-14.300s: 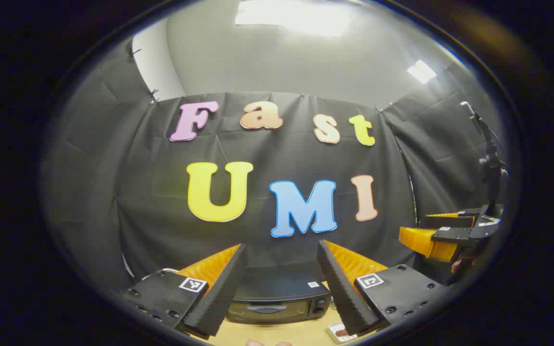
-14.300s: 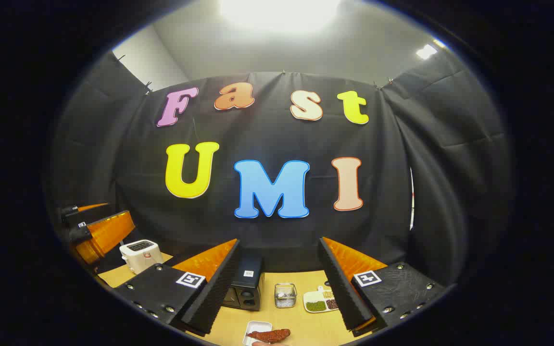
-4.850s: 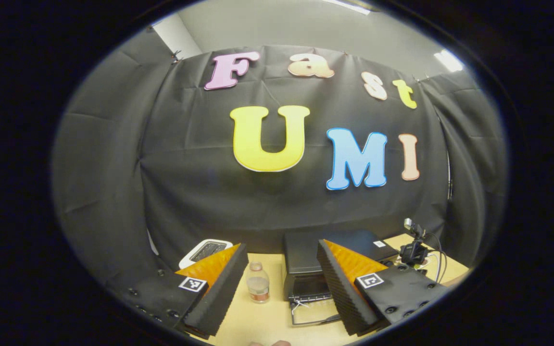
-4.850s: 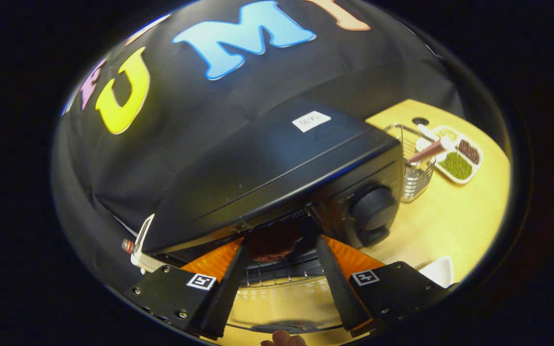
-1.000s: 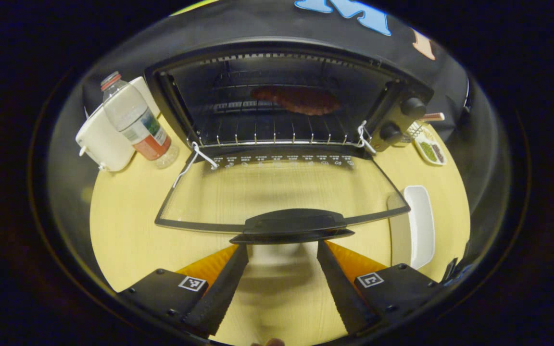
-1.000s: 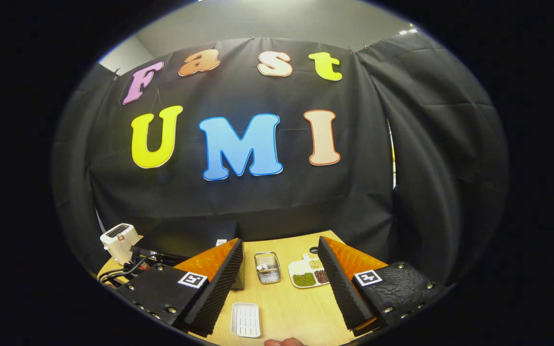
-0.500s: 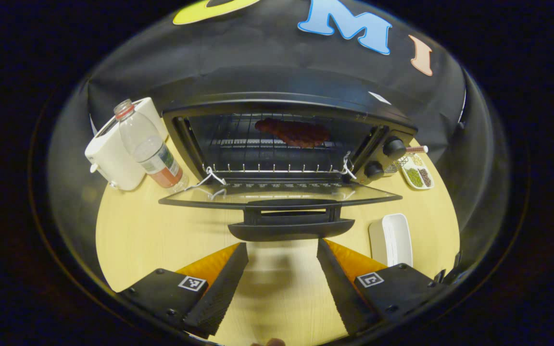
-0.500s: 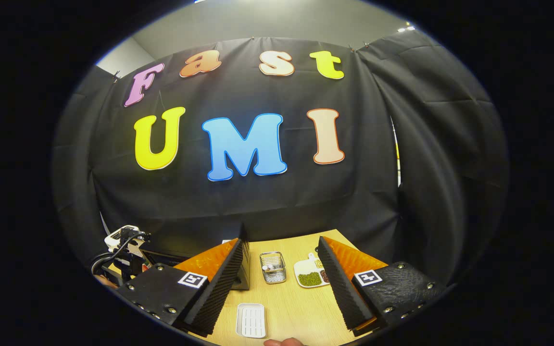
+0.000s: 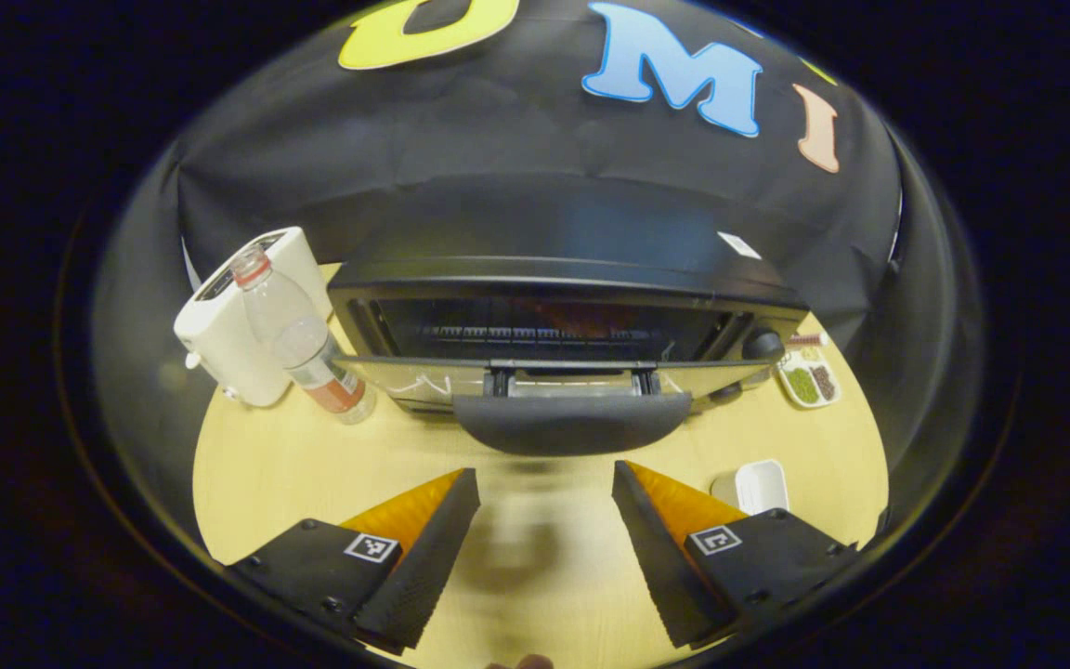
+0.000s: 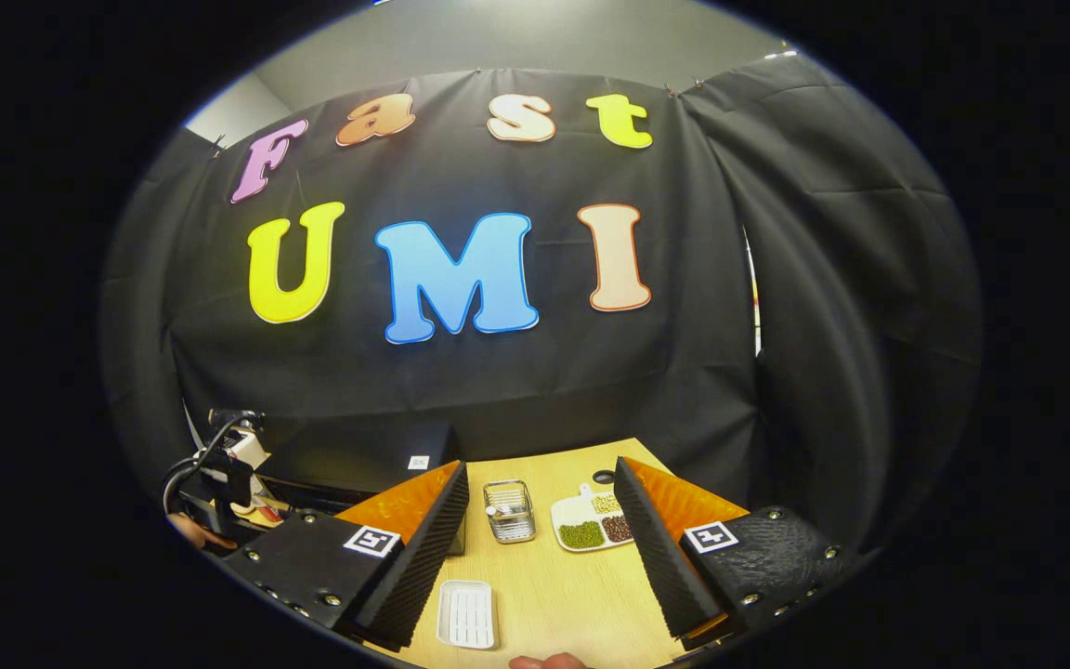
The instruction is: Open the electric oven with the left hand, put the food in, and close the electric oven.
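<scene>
Left gripper (image 9: pixel 544 548) is hanging over the wooden table (image 9: pixel 256 465) in front of the electric oven (image 9: pixel 563 307), fingers spread apart and holding nothing. The oven door (image 9: pixel 554 379) is standing partly raised, not yet shut, its curved black handle (image 9: pixel 572 423) pointing toward the gripper, just beyond the fingertips and not touching them. The food (image 9: pixel 586 319) is sitting inside on the wire rack, showing dimly as a reddish shape through the gap above the door. A white toaster (image 9: pixel 238 321) and a clear plastic bottle (image 9: pixel 298 339) are standing left of the oven, bottle just in front of the toaster. A small white tray (image 9: pixel 758 483) is lying on the right, near the gripper; a divided dish of beans (image 9: pixel 809 381) is sitting farther right by the oven's knobs.

Right gripper (image 10: pixel 544 548) is pointing at the booth wall above the table, fingers wide apart, empty. Between them, a wire basket (image 10: pixel 509 511), the bean dish (image 10: pixel 591 525) and the white tray (image 10: pixel 466 613) are showing; the oven (image 10: pixel 358 455) is sitting to the far left.
</scene>
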### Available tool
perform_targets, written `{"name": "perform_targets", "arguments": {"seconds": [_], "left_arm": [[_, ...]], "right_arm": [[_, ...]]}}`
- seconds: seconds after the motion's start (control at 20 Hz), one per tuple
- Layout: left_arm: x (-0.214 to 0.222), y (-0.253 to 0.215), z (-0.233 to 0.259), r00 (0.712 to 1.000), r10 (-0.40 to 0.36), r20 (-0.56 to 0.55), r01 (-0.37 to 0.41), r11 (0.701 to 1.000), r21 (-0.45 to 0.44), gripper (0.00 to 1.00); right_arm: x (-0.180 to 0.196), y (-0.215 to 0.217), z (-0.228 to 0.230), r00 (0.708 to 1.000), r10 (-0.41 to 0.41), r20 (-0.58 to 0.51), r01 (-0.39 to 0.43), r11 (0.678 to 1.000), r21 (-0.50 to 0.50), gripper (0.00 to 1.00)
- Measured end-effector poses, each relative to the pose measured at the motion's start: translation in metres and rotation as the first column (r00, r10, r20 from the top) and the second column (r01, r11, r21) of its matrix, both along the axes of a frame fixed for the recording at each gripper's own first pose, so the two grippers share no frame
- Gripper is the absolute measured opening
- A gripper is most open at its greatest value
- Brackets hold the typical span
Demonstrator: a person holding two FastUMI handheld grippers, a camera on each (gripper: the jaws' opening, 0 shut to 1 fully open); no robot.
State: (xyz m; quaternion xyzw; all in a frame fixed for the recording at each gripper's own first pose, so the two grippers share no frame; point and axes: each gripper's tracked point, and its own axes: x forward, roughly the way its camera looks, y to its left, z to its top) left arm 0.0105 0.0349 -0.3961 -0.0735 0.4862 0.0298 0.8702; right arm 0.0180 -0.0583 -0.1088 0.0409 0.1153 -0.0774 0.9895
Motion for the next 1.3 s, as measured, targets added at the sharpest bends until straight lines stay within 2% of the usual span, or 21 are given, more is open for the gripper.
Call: {"name": "perform_targets", "arguments": {"seconds": [0.15, 0.3, 0.45, 0.5, 0.55, 0.7, 0.8, 0.85, 0.9, 1.0, 1.1, 1.2, 1.25, 1.3], "left_arm": [[0.020, 0.008, 0.025, 0.992, 0.041, 0.116, -0.043, 0.999, 0.011, 0.98], [0.035, 0.009, 0.077, 0.967, 0.048, 0.251, -0.058, 0.998, 0.031, 0.98], [0.040, -0.005, 0.147, 0.909, 0.031, 0.416, -0.057, 0.997, 0.051, 1.00], [0.038, -0.012, 0.170, 0.885, 0.020, 0.465, -0.054, 0.997, 0.060, 0.98], [0.031, -0.018, 0.192, 0.862, 0.011, 0.506, -0.055, 0.996, 0.072, 1.00], [0.019, -0.038, 0.258, 0.794, -0.011, 0.608, -0.059, 0.994, 0.096, 0.98], [0.014, -0.047, 0.298, 0.751, -0.030, 0.659, -0.065, 0.991, 0.120, 1.00], [0.011, -0.051, 0.319, 0.730, -0.033, 0.682, -0.072, 0.989, 0.125, 1.00], [0.008, -0.054, 0.334, 0.717, -0.035, 0.696, -0.071, 0.990, 0.123, 0.97], [0.005, -0.056, 0.360, 0.693, -0.028, 0.720, -0.077, 0.991, 0.112, 1.00], [0.004, -0.051, 0.379, 0.671, -0.028, 0.741, -0.075, 0.992, 0.105, 0.97], [0.006, -0.048, 0.388, 0.659, -0.035, 0.752, -0.061, 0.993, 0.100, 0.97], [0.006, -0.045, 0.387, 0.664, -0.041, 0.747, -0.056, 0.993, 0.104, 0.91], [0.005, -0.041, 0.385, 0.667, -0.048, 0.743, -0.049, 0.993, 0.108, 0.95]], "right_arm": [[-0.001, -0.006, 0.002, 1.000, 0.015, 0.008, -0.015, 1.000, -0.016, 0.95], [0.000, -0.009, 0.010, 0.999, 0.045, 0.026, -0.044, 0.998, -0.035, 0.95], [0.003, -0.010, 0.028, 0.995, 0.081, 0.062, -0.077, 0.995, -0.060, 0.95], [0.005, -0.009, 0.036, 0.993, 0.094, 0.072, -0.089, 0.993, -0.074, 0.95], [0.006, -0.008, 0.044, 0.990, 0.109, 0.085, -0.103, 0.992, -0.079, 0.95], [0.010, -0.004, 0.076, 0.980, 0.147, 0.131, -0.137, 0.987, -0.082, 0.95], [0.011, 0.002, 0.094, 0.971, 0.176, 0.161, -0.165, 0.983, -0.079, 0.95], [0.013, 0.004, 0.102, 0.967, 0.188, 0.170, -0.178, 0.981, -0.074, 0.91], [0.013, 0.006, 0.110, 0.965, 0.194, 0.177, -0.184, 0.981, -0.068, 0.95], [0.012, 0.007, 0.127, 0.962, 0.189, 0.196, -0.182, 0.982, -0.050, 0.95], [0.012, 0.010, 0.140, 0.961, 0.185, 0.207, -0.176, 0.982, -0.062, 0.95], [0.009, 0.012, 0.144, 0.963, 0.171, 0.206, -0.157, 0.984, -0.083, 0.95], [0.006, 0.015, 0.143, 0.967, 0.164, 0.194, -0.151, 0.985, -0.085, 0.95], [0.003, 0.018, 0.142, 0.969, 0.164, 0.187, -0.150, 0.985, -0.084, 0.95]]}}
